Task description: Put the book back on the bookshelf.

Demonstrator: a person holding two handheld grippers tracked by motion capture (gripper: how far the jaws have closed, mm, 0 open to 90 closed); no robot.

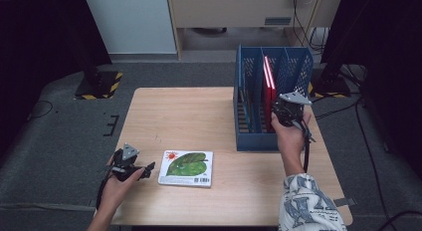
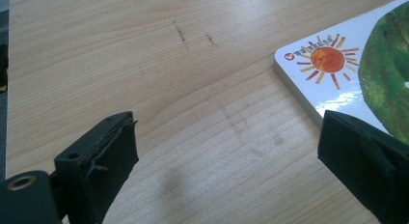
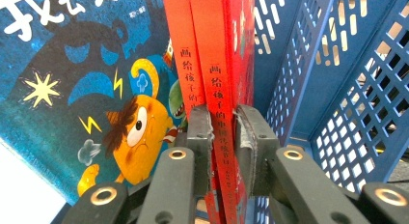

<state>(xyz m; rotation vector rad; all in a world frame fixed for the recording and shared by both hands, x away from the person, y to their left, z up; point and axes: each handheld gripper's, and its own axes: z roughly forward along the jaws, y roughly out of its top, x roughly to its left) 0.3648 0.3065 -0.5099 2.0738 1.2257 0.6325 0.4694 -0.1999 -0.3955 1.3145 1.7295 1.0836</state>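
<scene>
A blue mesh file rack [image 1: 298, 66] stands at the table's right. Two red books [image 1: 269, 91] stand upright inside it. My right gripper [image 1: 281, 114] is shut on the spine of the right-hand red book [image 3: 222, 108], with its pads [image 3: 200, 132] pressing both sides. Beside them a blue picture book [image 3: 87, 89] with an orange cartoon face leans in the rack. A white board book with a green leaf and a sun [image 1: 186, 168] lies flat near the front. My left gripper [image 1: 144, 172] rests open just left of that book [image 2: 337, 69], its jaws over bare wood.
The wooden table [image 1: 189, 116] has free room across its left and middle. The rack's blue mesh wall [image 3: 347, 89] stands close to the right of my right gripper. Dark floor and stand bases surround the table.
</scene>
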